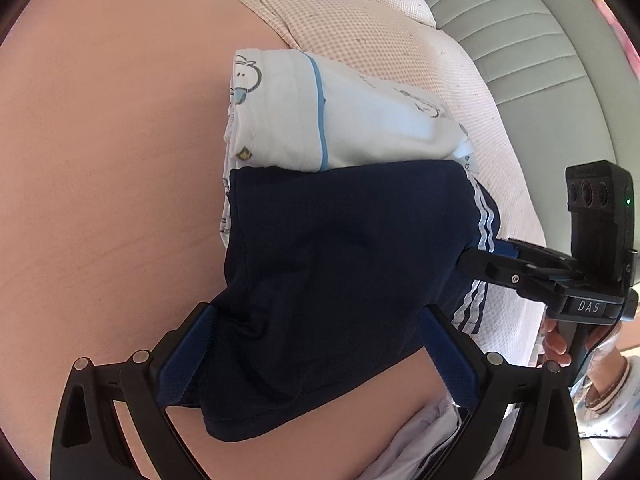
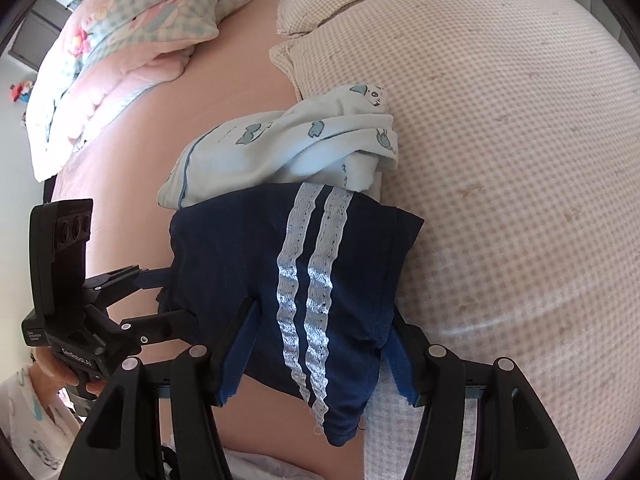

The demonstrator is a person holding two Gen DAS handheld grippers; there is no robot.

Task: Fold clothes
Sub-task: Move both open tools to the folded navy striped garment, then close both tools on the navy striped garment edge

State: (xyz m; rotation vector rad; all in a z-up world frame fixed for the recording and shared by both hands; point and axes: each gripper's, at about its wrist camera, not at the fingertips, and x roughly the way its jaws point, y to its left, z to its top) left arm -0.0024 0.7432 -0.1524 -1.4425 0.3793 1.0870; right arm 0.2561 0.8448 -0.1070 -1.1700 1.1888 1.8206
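Note:
A folded navy garment [image 1: 340,240] with two white stripes [image 2: 304,280] lies on the pink bed sheet [image 1: 100,160], its far edge against a folded white cartoon-print garment [image 1: 360,128] [image 2: 280,148]. My left gripper [image 1: 320,310] is open, its blue pads [image 1: 188,360] wide apart with the near part of the navy cloth between them. My right gripper [image 2: 323,308] is open at the striped side, cloth between its fingers too. In the other wrist view each shows at the cloth's edge: the right gripper [image 1: 476,258], the left gripper [image 2: 176,298].
A beige dotted pillow [image 2: 500,140] [image 1: 360,32] lies beside and behind the clothes, under the striped end. A grey padded headboard [image 1: 520,40] rises beyond it. A pink and blue quilt [image 2: 120,40] is bunched far left. A hand [image 1: 556,344] holds the right gripper's handle.

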